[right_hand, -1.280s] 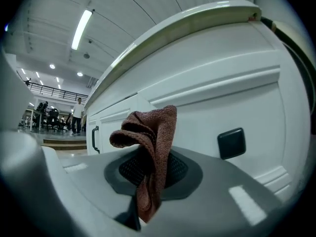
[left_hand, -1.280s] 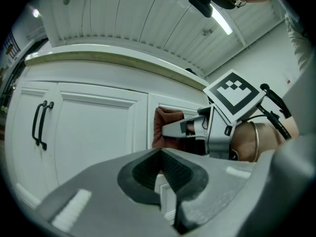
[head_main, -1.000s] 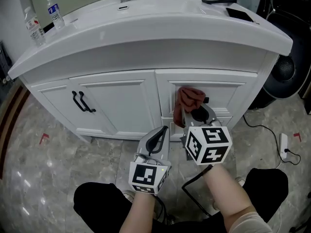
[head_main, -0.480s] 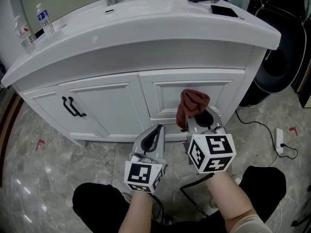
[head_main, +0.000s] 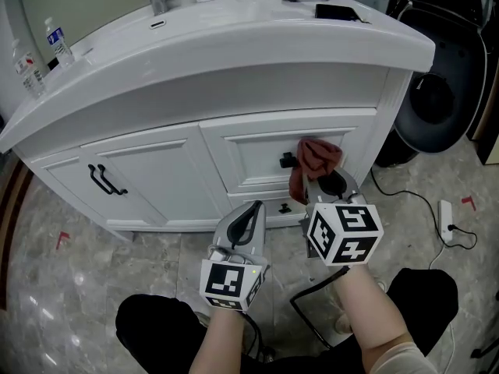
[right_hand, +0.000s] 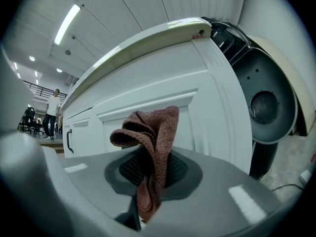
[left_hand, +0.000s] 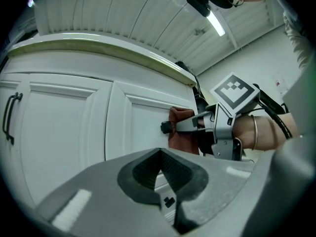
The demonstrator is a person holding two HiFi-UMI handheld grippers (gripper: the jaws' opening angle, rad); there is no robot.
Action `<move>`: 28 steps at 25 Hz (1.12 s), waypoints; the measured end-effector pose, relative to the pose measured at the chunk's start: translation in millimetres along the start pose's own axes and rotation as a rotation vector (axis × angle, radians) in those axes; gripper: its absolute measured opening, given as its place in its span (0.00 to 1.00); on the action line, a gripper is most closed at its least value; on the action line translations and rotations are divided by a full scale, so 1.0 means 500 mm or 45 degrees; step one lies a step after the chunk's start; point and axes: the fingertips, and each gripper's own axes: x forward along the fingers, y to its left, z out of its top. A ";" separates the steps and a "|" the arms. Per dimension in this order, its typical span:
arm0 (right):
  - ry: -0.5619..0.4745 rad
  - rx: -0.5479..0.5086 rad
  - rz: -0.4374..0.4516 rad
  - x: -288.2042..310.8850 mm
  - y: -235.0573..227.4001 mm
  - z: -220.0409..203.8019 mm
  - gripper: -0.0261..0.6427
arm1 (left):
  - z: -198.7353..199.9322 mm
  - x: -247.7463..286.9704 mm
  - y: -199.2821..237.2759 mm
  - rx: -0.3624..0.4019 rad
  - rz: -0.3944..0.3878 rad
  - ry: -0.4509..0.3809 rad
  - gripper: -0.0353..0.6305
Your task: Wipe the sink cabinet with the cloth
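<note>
Holding the cloth [right_hand: 150, 132] tight, the fingers of the right gripper [head_main: 326, 184] are squeezed shut on its lower part, and the rest sticks up loose in a floppy bunch. The cloth looks pressed against the drawer front [head_main: 249, 156] on the right side of the sink cabinet [head_main: 156, 170], just beside a small black knob [head_main: 287, 160]. The left gripper [head_main: 251, 213] hangs lower down, close beside the right one, with its fingers pressed together and nothing in them. A few things could go wrong from here. Only a little bit of cloth is pinched, so a hard rub might tug it out and drop it on the floor. The loose part could snag on the knob if the wipe goes that way. If the cloth folds over, the hard fingers might scrape the white paint instead. The two grippers are so near each other that they might bump. A black cord [head_main: 405, 197] lies on the floor by the person's legs, and a foot could catch on it. As for writing, no words can be read. The cubes on the grippers show only black and white squares, and the labels on the water bottles [head_main: 59, 42] are too small to make out.
</note>
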 end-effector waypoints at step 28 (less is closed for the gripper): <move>0.023 0.036 -0.022 -0.045 -0.034 -0.066 0.16 | 0.004 0.011 -0.005 0.000 0.000 -0.021 0.05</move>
